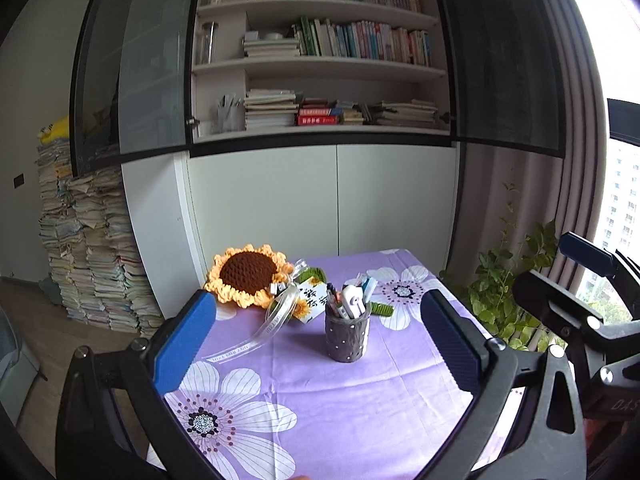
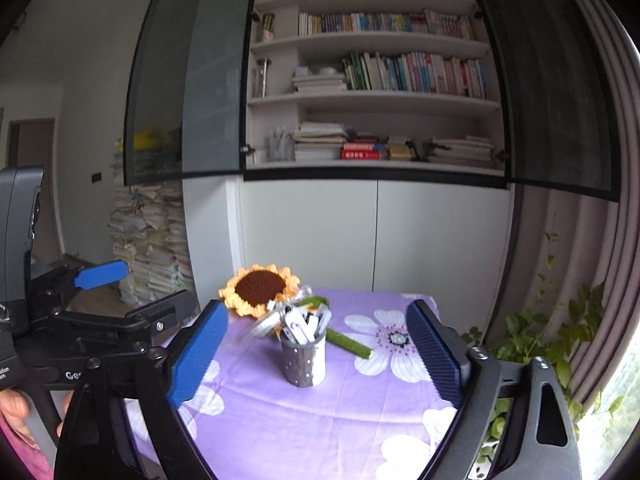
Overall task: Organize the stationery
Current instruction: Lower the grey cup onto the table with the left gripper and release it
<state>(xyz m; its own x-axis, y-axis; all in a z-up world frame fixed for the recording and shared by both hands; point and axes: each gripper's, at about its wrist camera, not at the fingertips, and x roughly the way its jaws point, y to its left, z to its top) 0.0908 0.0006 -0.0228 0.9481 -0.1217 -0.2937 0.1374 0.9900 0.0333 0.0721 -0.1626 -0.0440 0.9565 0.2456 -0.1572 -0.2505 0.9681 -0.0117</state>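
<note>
pen holder (image 1: 347, 334) full, upright | both jaws wide, empty

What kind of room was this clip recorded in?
Probably a home study or bedroom corner: a tall bookcase packed with books, stacks of papers piled on the floor, and a small table with a purple floral tablecloth holding a pen holder.

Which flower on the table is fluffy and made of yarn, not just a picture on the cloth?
The sunflower lying behind the pen cup. It is crocheted, with a brown middle and yellow petals. The white flowers are only printed flat on the purple tablecloth.
</note>
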